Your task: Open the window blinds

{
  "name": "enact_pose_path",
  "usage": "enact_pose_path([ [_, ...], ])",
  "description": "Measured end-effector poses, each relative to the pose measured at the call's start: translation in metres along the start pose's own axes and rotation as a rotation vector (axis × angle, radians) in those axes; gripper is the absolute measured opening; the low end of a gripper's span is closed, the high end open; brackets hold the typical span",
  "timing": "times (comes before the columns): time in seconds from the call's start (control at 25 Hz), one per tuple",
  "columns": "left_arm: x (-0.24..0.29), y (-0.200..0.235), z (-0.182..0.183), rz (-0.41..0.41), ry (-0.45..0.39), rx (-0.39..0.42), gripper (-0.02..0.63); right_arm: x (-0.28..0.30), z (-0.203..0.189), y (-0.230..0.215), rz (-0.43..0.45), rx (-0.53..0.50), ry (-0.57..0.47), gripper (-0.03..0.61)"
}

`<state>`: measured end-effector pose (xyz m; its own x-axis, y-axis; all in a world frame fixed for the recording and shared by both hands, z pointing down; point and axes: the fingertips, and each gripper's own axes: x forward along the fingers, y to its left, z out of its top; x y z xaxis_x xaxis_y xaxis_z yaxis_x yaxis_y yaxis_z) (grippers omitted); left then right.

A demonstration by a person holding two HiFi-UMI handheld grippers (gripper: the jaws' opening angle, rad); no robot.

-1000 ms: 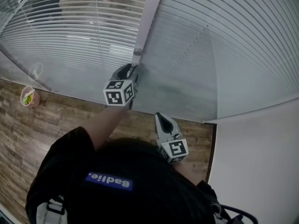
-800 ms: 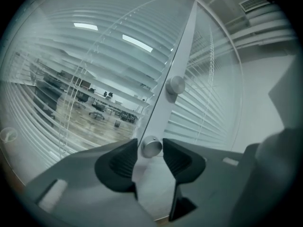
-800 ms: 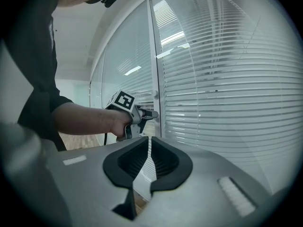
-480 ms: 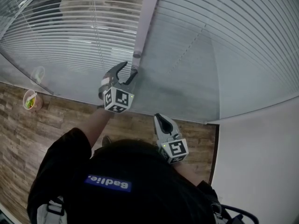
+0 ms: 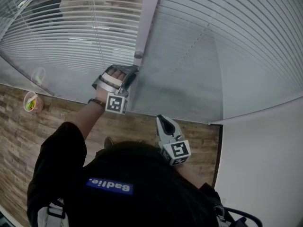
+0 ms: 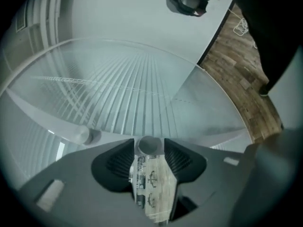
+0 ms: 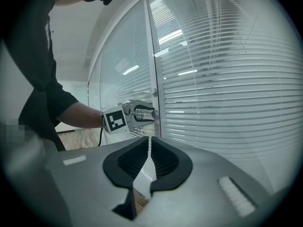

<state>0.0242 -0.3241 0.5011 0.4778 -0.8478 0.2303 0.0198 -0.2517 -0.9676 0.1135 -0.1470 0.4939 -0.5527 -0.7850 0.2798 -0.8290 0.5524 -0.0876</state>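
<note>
The slatted blinds [image 5: 71, 37] hang behind glass on both sides of a pale upright frame [image 5: 149, 13]. A small round grey knob [image 5: 138, 56] sticks out of that frame. My left gripper [image 5: 131, 71] reaches level to it, and the knob [image 6: 149, 143] sits between the fingertips of the left gripper [image 6: 149, 150]. Its jaws have just been closing on the knob from wide open; the pads lie close beside it, with no clear squeeze. From the side, the left gripper [image 7: 150, 112] brackets the knob [image 7: 153, 113]. My right gripper [image 5: 162, 121] hangs lower, shut and empty [image 7: 150, 143].
A second round knob [image 7: 154, 92] sits just above on the same frame. A small cup [image 5: 31, 100] stands on the wooden floor [image 5: 57, 122] at the left by the glass. A plain white wall [image 5: 265, 164] closes the right side.
The left gripper let go of the knob, opened wide and rolled about its own axis. Its jaws have now come back in around the knob. The right gripper stayed still.
</note>
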Motion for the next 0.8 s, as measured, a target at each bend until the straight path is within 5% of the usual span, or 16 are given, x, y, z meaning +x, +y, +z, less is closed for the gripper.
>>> enact_pose_path([
  [0.32,0.0048,0.0014,0.0000,0.005,0.006,0.036,0.140,-0.0005,-0.0012,-0.0016,-0.007,0.002,0.005,0.018],
  [0.8,0.0057,0.0039,-0.0002,0.038,0.026,-0.078,0.124,0.0002,-0.0016,-0.0012,-0.006,0.003,0.009,0.017],
])
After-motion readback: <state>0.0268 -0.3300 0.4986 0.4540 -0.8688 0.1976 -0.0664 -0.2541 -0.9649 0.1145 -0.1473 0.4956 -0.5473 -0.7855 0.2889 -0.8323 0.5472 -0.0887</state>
